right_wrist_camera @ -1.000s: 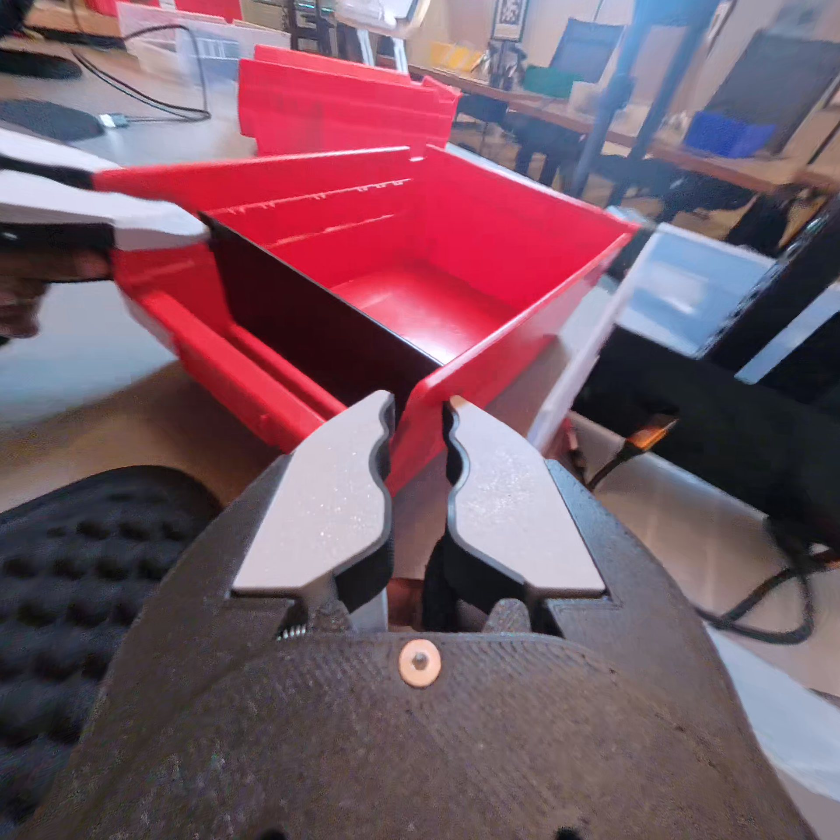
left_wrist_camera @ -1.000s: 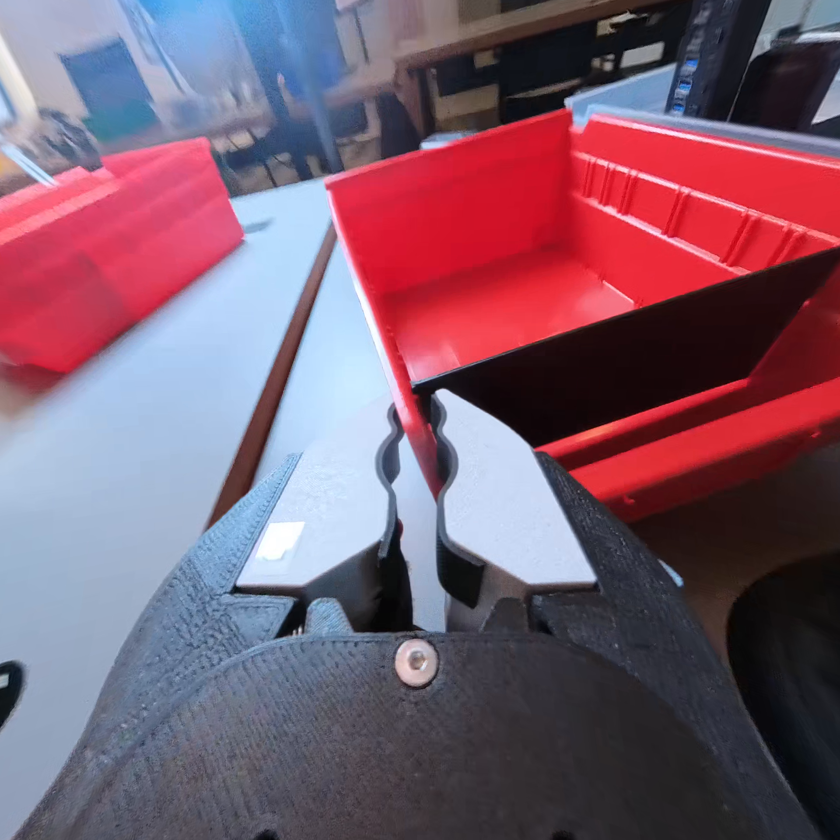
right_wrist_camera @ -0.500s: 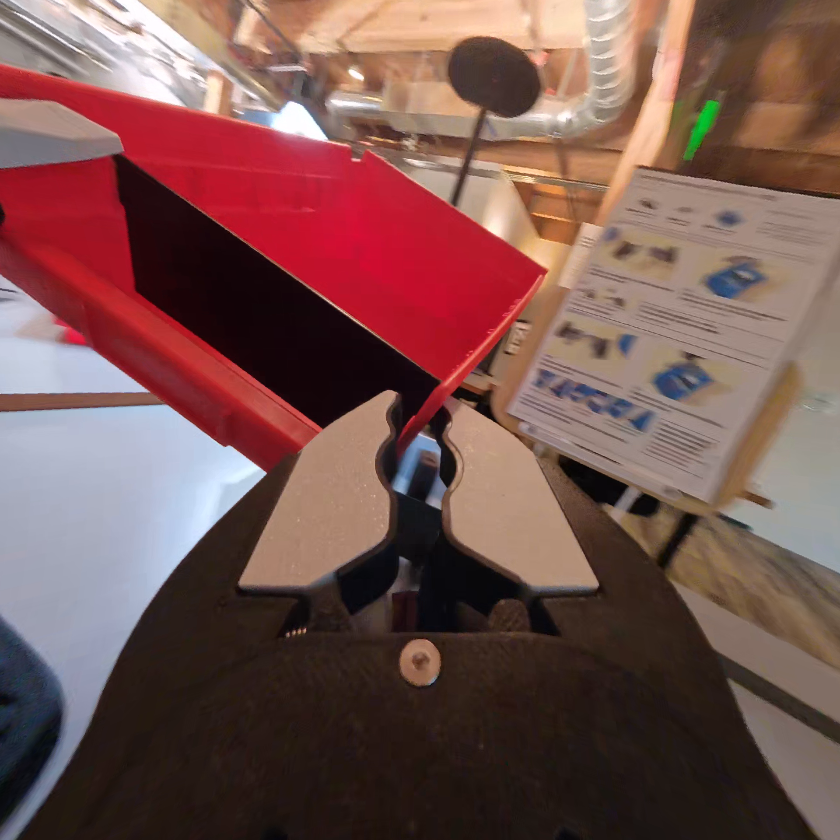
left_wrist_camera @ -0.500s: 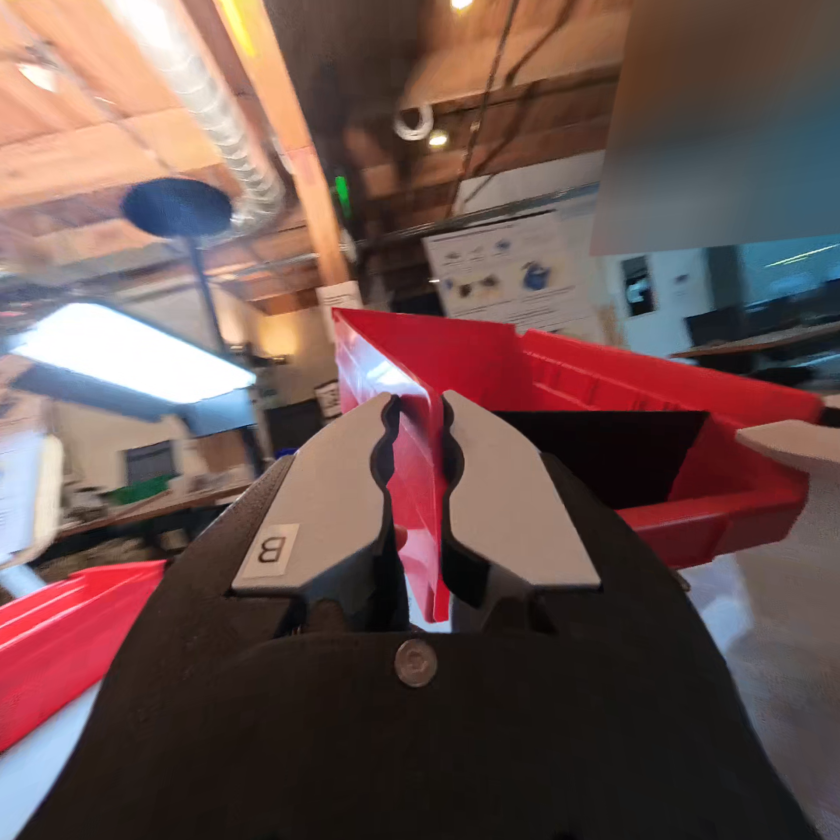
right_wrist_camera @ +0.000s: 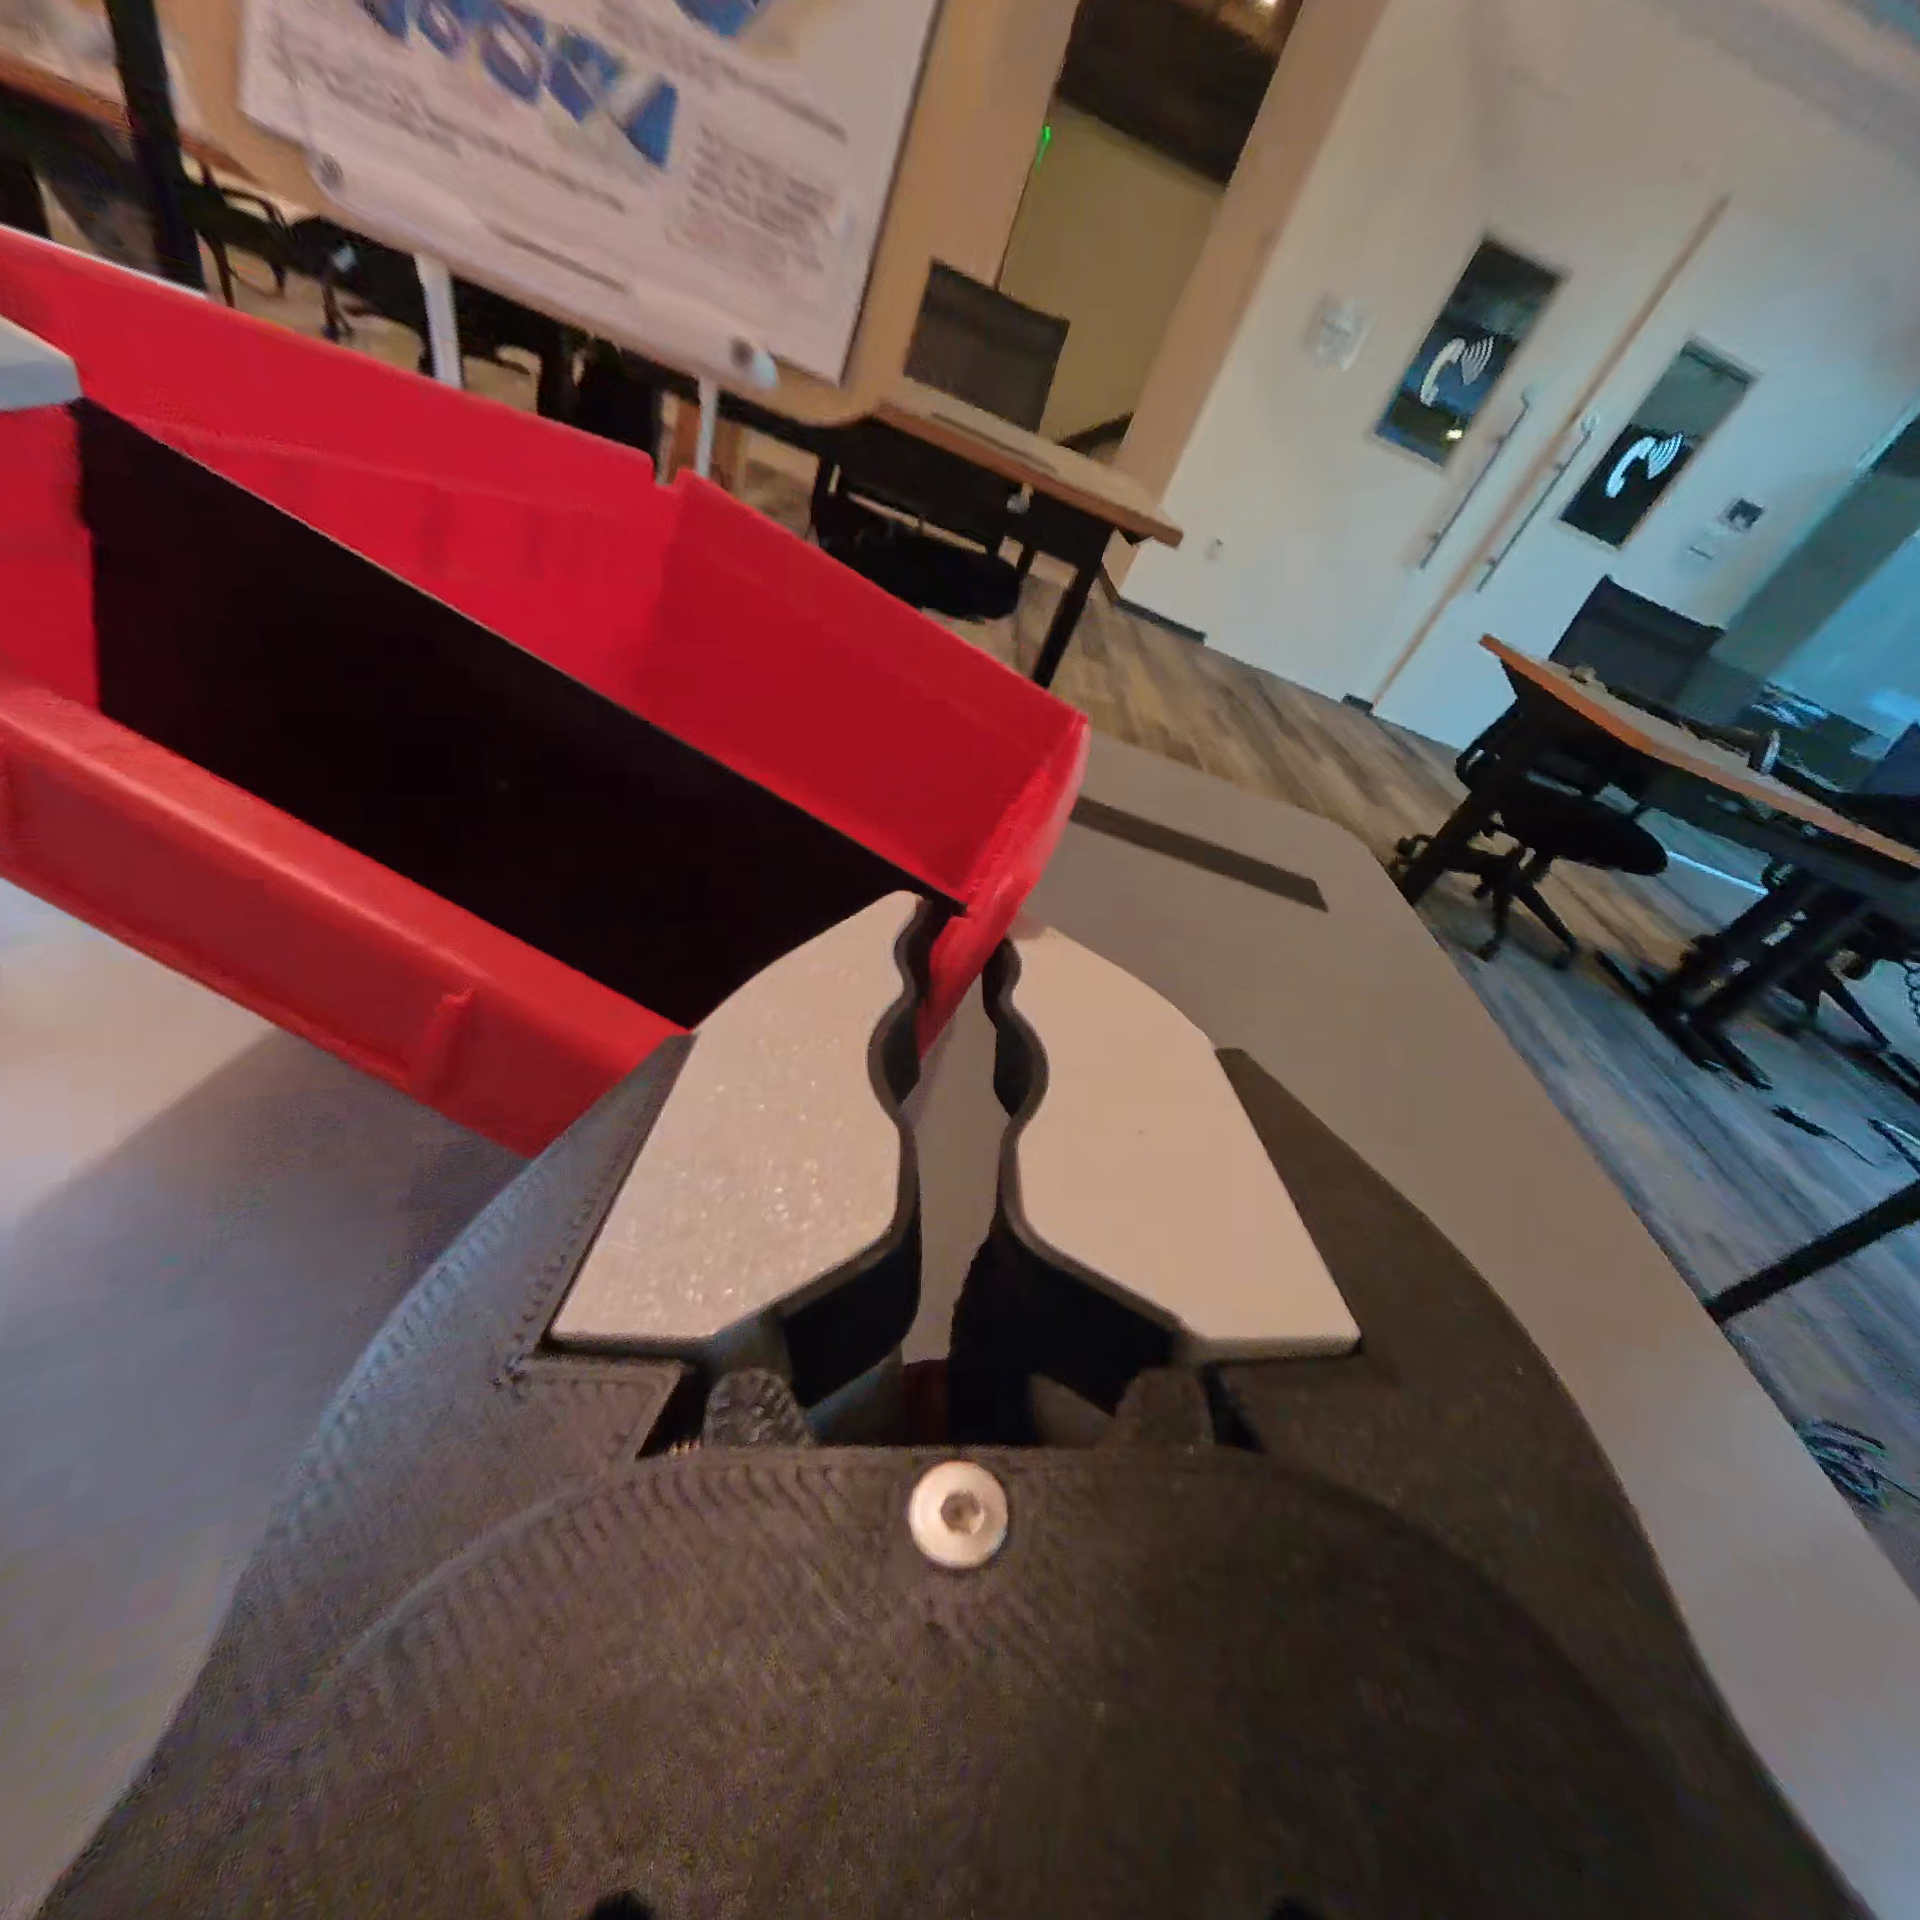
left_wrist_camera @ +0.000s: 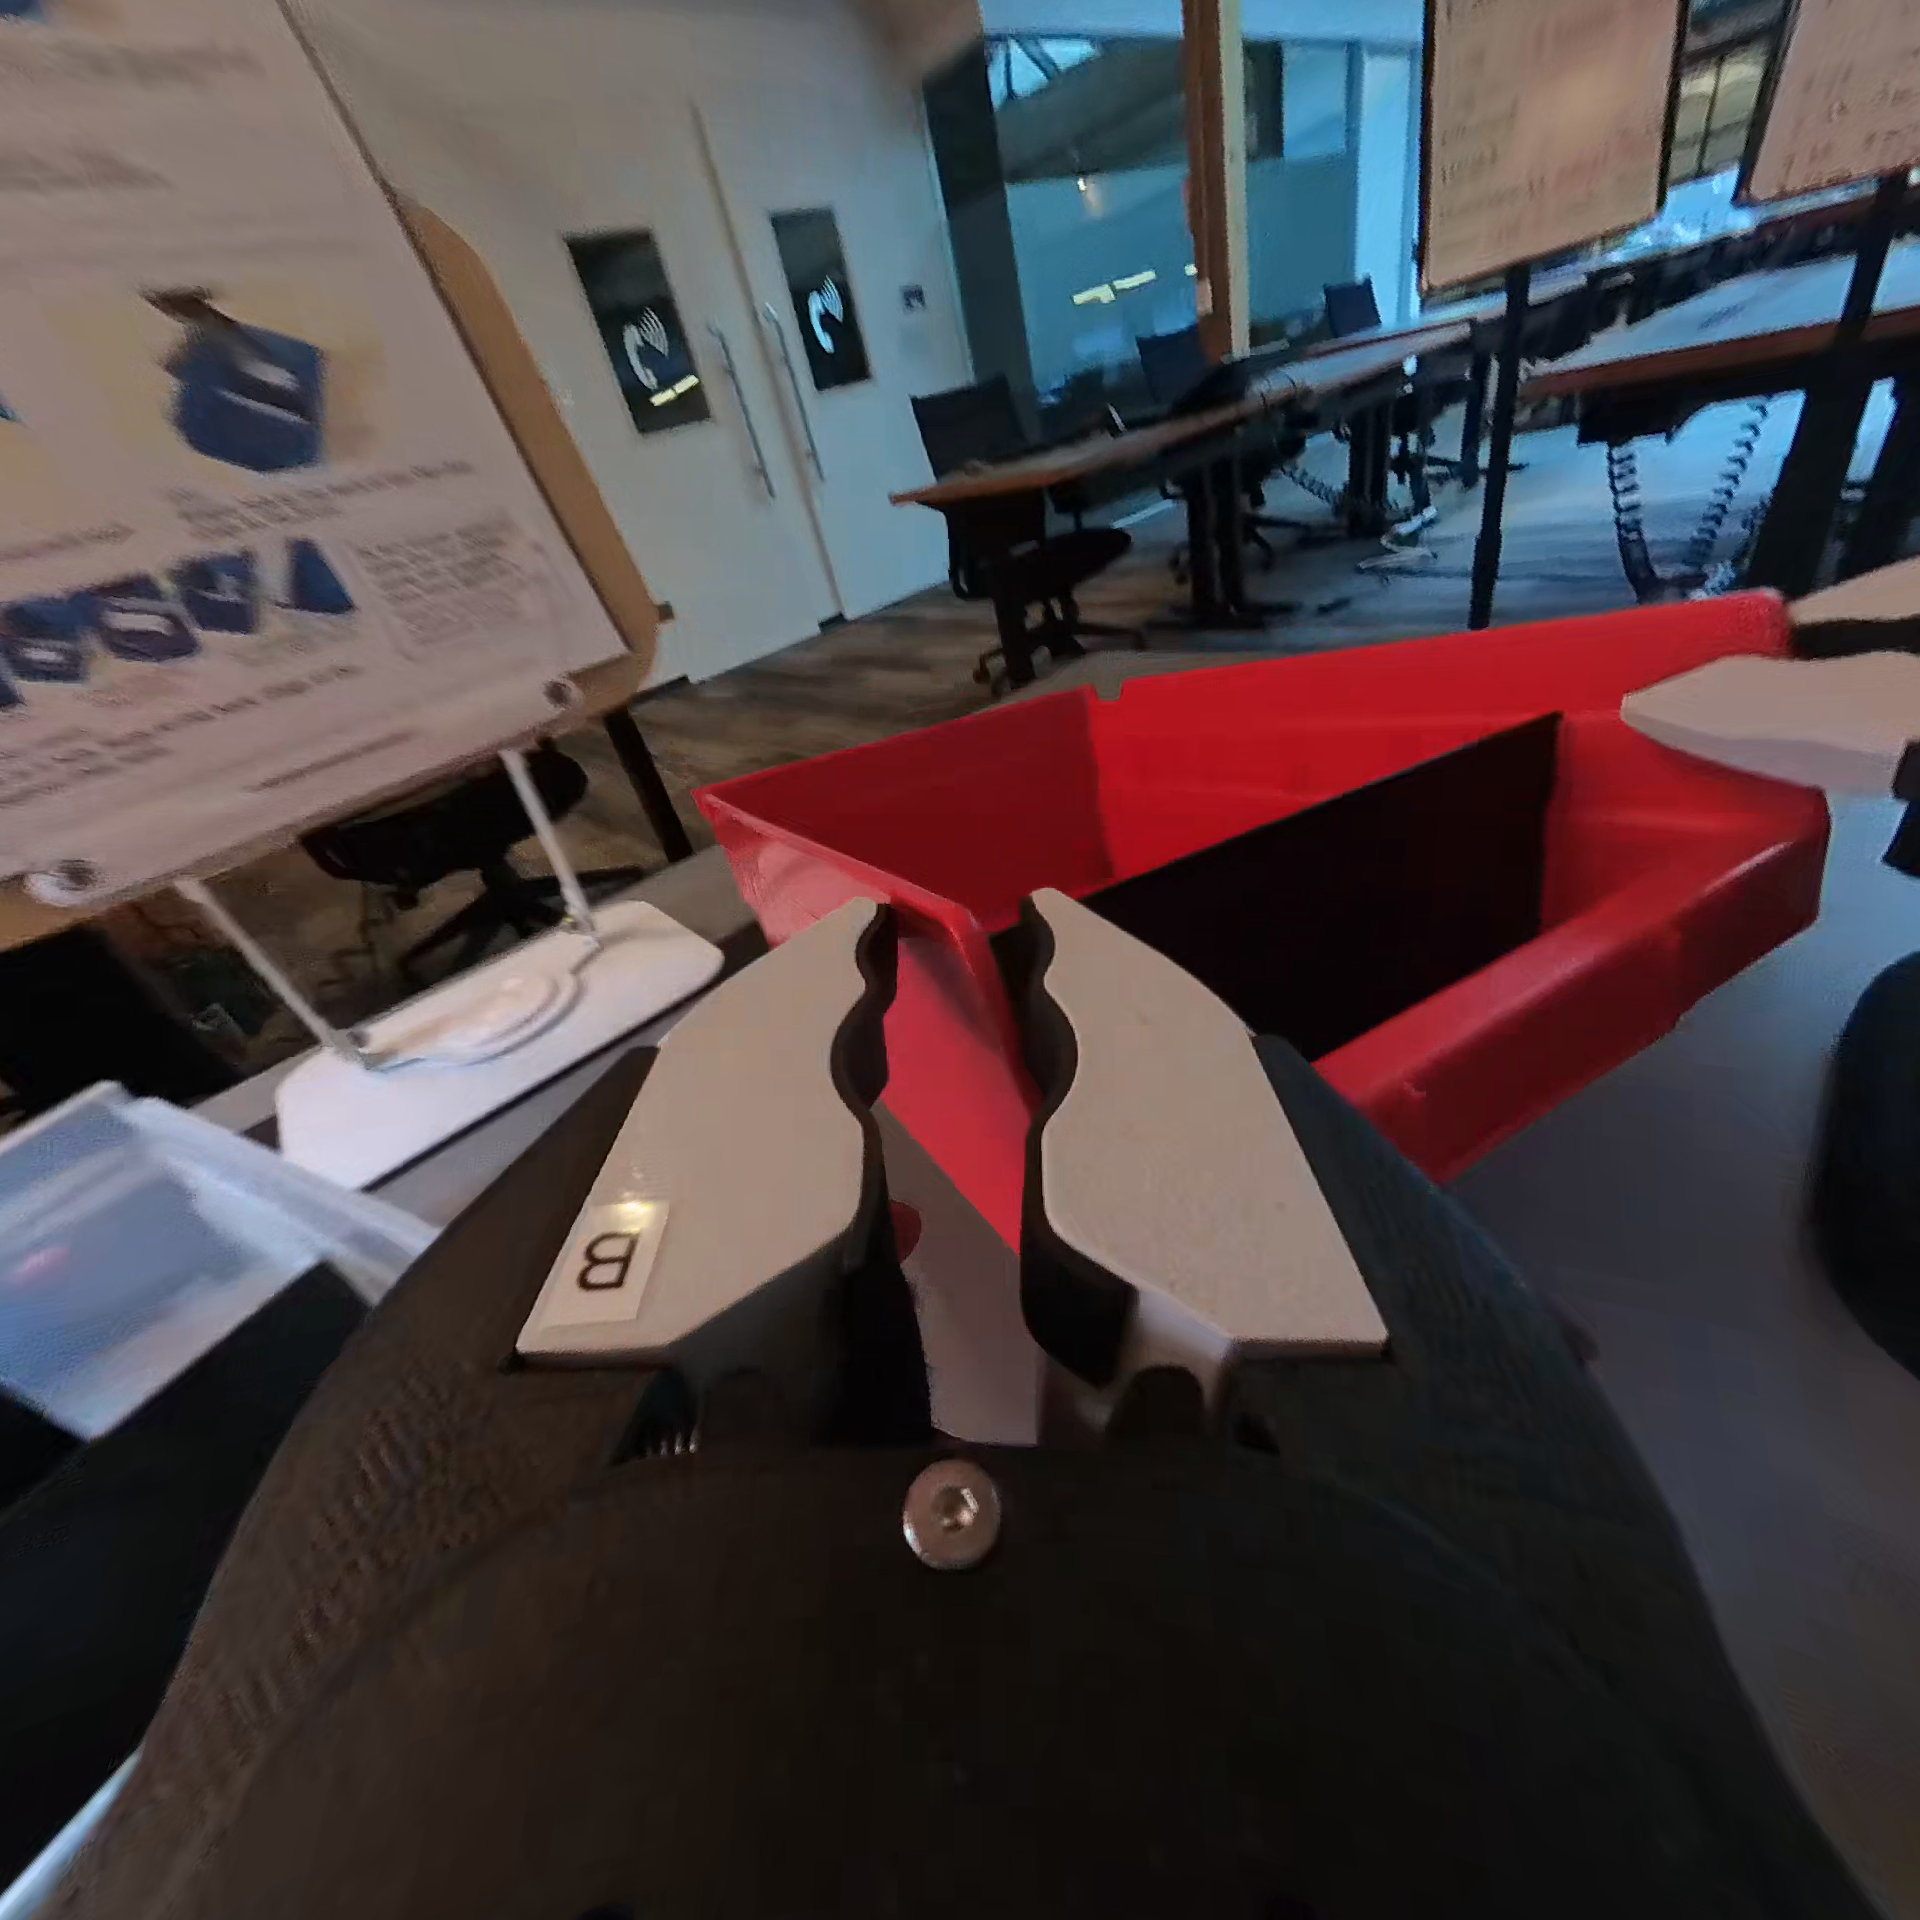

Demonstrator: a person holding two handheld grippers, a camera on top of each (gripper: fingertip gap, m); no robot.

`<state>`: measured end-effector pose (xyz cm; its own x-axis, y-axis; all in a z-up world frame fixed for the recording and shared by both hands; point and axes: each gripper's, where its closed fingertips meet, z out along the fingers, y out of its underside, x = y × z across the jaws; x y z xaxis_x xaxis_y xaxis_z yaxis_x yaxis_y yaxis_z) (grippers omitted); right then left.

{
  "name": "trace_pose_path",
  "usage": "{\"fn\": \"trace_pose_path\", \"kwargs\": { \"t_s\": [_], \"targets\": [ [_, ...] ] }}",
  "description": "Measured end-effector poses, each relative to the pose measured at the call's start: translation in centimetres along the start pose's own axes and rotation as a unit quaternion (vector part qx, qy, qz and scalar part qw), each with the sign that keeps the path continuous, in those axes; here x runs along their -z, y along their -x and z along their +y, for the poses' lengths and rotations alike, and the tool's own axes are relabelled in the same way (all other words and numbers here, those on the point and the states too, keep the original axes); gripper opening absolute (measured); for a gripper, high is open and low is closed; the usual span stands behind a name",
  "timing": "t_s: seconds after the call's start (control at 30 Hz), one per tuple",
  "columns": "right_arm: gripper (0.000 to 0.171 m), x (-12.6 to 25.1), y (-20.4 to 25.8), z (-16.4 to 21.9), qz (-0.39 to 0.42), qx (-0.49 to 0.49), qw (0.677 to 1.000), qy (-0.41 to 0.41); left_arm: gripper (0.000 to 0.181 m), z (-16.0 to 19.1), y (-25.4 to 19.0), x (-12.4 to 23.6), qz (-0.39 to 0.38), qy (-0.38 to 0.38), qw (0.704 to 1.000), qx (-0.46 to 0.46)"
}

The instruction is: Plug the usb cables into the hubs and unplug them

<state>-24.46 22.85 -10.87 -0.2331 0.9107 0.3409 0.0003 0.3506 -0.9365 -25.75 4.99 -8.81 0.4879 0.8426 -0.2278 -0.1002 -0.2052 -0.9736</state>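
Note:
A red plastic bin [left_wrist_camera: 935, 821] with a black divider [left_wrist_camera: 1351, 883] is held between both grippers. My left gripper [left_wrist_camera: 951, 925] is shut on the bin's left side wall. My right gripper [right_wrist_camera: 956, 935] is shut on the bin's right side wall [right_wrist_camera: 997, 831]; its grey fingers [left_wrist_camera: 1787, 717] show at the far right of the left wrist view. The bin [right_wrist_camera: 416, 520] hangs just above the grey table [right_wrist_camera: 1299, 987], front end nearest me. No usb cables or hubs are in view.
A poster board on a stand [left_wrist_camera: 260, 416] with a white base [left_wrist_camera: 488, 1039] stands left of the bin. A clear plastic box [left_wrist_camera: 135, 1247] lies at the left. A black padded object [left_wrist_camera: 1870, 1143] sits at the right. Desks and chairs [right_wrist_camera: 1662, 790] fill the room beyond. My hands' fingertips stand some 20 cm from each other.
Both grippers, clamped on the bin, swung it up off the table and around. The views went from the table to the ceiling and now face the room, with the bin low again.

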Motion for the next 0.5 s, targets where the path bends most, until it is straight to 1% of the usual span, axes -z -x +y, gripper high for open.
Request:
{"fn": "trace_pose_path", "kwargs": {
  "t_s": [0.07, 0.17, 0.3, 0.37, 0.43, 0.5],
  "targets": [
    [0.009, -0.1, -1.0, 1.2, 0.000, -0.006, 1.000, 0.002, 0.023, 1.2, -1.1, -1.1, 0.005, 0.005, 1.000, -0.016],
    [0.009, -0.3, -1.6, 2.6, 0.004, 0.014, 1.000, 0.022, 0.024, 2.6, -1.9, -2.0, 0.009, 0.022, 0.999, -0.028],
    [0.010, -0.2, -0.7, 6.1, -0.064, 0.007, 0.992, 0.112, 0.024, 5.8, -3.4, -1.5, 0.072, 0.089, 0.993, 0.006],
    [0.011, 0.1, -0.7, 6.1, -0.088, -0.019, 0.990, 0.110, 0.040, 5.1, -3.6, -0.6, 0.089, 0.076, 0.993, 0.009],
    [0.026, 1.0, -2.0, 5.1, -0.083, -0.054, 0.992, 0.084, 0.056, 3.5, -3.1, 0.9, 0.101, 0.068, 0.993, 0.004],
    [0.039, 2.5, -3.8, 3.1, -0.081, -0.088, 0.992, 0.028, 0.066, 2.0, -1.9, 3.1, 0.117, 0.065, 0.991, 0.010]
  ]
}}
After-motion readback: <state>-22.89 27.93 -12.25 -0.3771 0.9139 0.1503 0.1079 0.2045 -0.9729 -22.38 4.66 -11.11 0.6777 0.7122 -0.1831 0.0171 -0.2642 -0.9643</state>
